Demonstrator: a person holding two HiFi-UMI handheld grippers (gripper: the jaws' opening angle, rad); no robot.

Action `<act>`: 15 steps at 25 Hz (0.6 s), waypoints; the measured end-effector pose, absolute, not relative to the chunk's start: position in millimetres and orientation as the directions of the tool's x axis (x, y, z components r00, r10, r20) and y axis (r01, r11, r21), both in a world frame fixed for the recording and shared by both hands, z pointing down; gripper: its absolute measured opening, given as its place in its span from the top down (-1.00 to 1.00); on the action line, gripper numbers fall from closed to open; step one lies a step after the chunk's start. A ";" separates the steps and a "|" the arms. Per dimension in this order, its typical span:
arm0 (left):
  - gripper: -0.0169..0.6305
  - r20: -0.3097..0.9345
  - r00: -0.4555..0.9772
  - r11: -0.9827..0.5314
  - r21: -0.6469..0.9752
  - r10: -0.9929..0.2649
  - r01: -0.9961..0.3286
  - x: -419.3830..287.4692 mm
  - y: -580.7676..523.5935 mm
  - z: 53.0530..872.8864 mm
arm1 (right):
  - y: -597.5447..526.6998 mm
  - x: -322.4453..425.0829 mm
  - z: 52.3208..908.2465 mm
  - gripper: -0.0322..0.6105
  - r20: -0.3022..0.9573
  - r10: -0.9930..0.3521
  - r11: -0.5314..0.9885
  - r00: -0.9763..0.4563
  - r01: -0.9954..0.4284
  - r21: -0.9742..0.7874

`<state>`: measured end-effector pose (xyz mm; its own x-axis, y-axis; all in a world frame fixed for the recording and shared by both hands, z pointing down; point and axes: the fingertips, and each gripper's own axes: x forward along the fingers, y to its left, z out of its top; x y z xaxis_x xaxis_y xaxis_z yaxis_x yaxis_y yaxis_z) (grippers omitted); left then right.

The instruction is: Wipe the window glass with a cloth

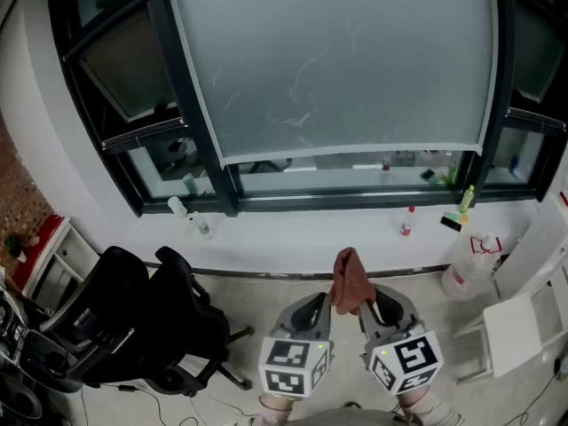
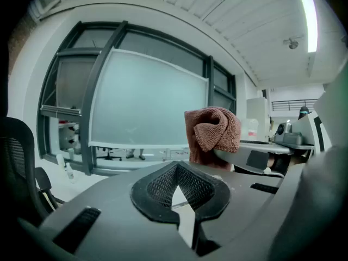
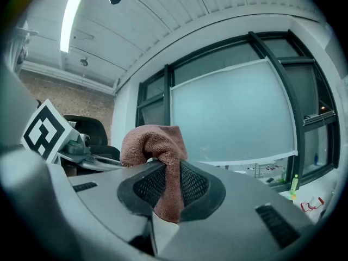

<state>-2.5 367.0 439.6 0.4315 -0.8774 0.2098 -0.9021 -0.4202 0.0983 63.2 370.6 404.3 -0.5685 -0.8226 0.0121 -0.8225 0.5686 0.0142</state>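
Evidently the wiping itself is not yet begun: this is the approach step, with the cloth in hand and the pane well apart from it. The reddish-brown terry cloth [image 1: 351,280] is held up in front of the person, below the large frosted window glass [image 1: 337,56] in its black frame, and in the head view a white window sill [image 1: 302,233] with some small bottles lies between them.

The right gripper [image 3: 168,188] has its jaws closed firmly on the cloth. A fold of the cloth passes down between the ribbed pads, and the rest stands up above them as a loose bunch.

The left gripper [image 2: 177,185] is just beside it. Its jaws are together at the tips and nothing is between them. The cloth shows behind it in the left gripper view, and I cannot tell if it touches that gripper.

I judge that the next move calls for carrying the right gripper forward and up over the sill, until the bunched part of the cloth lies against the glass. The hard jaw tips should stay off the pane. A black office chair [image 1: 151,327] stands to the left, out of the way.
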 end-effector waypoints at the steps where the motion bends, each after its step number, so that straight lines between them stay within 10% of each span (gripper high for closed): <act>1: 0.93 0.211 0.428 -0.417 0.097 -0.879 -0.904 -6.8 366.6 440.8 | 370.9 60.4 404.6 0.74 0.012 -0.823 0.568 -0.568 -0.823 0.016; 15: 0.93 0.194 0.427 -0.416 0.094 -0.883 -0.904 4.9 357.5 443.8 | 367.6 83.9 413.5 0.74 0.043 -0.821 0.571 -0.570 -0.820 0.035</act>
